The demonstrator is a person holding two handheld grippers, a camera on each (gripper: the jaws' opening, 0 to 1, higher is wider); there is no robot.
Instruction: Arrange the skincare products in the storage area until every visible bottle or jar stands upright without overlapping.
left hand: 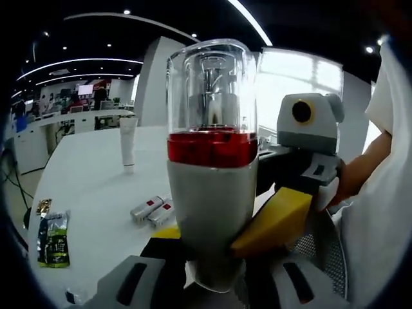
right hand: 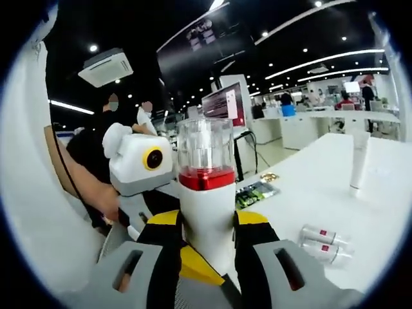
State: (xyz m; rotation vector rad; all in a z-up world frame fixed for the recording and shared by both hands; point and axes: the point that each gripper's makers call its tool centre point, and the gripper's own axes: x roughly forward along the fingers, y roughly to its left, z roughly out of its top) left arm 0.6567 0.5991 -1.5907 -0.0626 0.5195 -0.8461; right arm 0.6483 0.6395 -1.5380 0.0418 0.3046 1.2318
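A pump bottle [left hand: 212, 187] with a clear cap, a red band and a pale grey body stands upright between the jaws of my left gripper [left hand: 215, 241], which is shut on its lower body. My right gripper [right hand: 209, 222] grips the same bottle [right hand: 207, 206] from the other side, with its black, yellow-tipped fingers [right hand: 254, 222] pressed on both flanks. On the white table [left hand: 96, 180] a white tube [left hand: 128, 143] stands upright, also seen in the right gripper view [right hand: 358, 161]. Two small silver bottles with red labels [left hand: 152, 210] lie side by side on the table [right hand: 322, 241].
A green sachet [left hand: 54, 239] and a small gold item [left hand: 43, 206] lie near the table's edge, also in the right gripper view [right hand: 256, 192]. A person's arm [left hand: 360, 167] and white sleeve are close on the right. Office desks and monitors stand behind.
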